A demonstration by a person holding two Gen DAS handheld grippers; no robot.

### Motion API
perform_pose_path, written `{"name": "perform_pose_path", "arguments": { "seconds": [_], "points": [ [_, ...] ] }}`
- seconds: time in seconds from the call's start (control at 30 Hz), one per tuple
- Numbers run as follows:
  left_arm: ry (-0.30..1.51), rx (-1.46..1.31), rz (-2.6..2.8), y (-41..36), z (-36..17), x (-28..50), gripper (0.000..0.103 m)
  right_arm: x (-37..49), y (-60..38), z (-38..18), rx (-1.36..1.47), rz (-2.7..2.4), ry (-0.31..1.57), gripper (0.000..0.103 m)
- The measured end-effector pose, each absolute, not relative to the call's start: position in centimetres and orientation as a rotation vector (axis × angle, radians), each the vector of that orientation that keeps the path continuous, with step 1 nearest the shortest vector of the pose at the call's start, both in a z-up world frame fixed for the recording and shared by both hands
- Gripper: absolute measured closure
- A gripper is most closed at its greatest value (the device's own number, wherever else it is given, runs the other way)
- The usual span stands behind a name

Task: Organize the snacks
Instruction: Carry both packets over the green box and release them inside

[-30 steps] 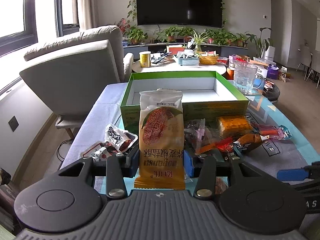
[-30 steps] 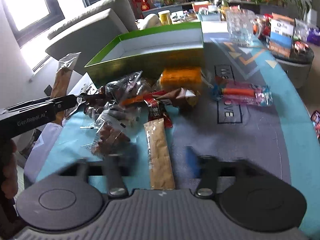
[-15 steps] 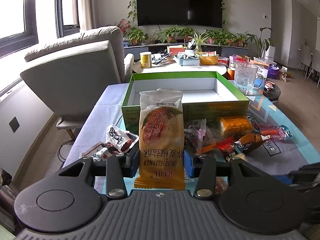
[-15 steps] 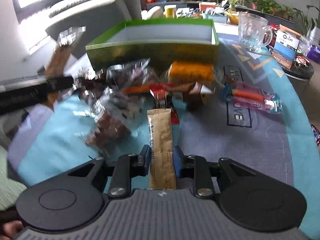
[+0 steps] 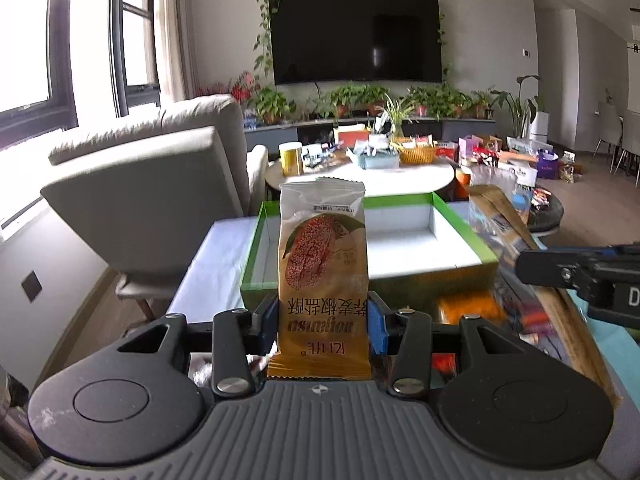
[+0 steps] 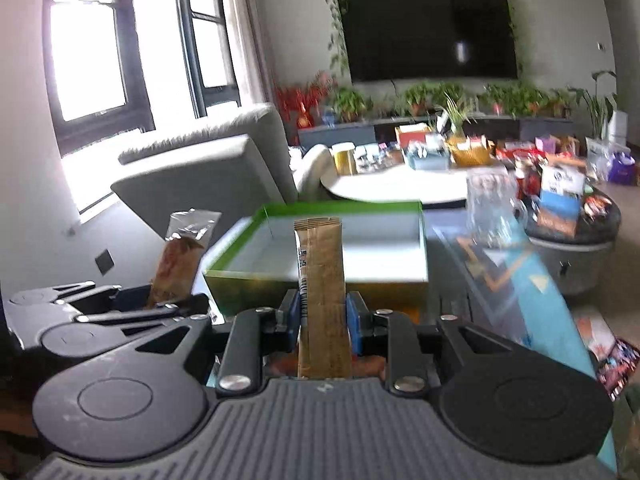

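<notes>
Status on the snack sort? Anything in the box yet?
Done: nothing visible in the green box, though its near floor is hidden. In hand: left gripper clamps the orange cracker pack; right gripper clamps the brown stick pack. Left: blurred snacks on the table.

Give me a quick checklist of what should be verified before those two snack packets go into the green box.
1. Left hand-held gripper clamps the orange snack packet: ok.
2. Right hand-held gripper, whose jaws have just closed, clamps the slim brown stick packet: ok.
3. Green box is open, its white floor showing bare: ok.
4. Both packets are lifted above the table: ok.
5. The two grippers are apart, side by side: ok.
6. Grips firm enough not to slip: cannot tell.
</notes>
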State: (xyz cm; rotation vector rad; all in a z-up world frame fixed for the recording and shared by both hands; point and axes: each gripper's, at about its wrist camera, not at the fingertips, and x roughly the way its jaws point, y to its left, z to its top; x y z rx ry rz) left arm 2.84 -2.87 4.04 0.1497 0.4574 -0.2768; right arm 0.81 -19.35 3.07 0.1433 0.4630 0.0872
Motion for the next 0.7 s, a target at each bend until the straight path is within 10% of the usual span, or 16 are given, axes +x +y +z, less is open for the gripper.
{"name": "perform_pose_path", "arguments": {
  "seconds": [0.7],
  "points": [
    [0.415, 0.137, -0.239, -5.8, 6.2, 14.5, 0.061, 11.3, -21.5, 4.8, 0.153, 0.053, 0.436, 0.077]
  ]
}}
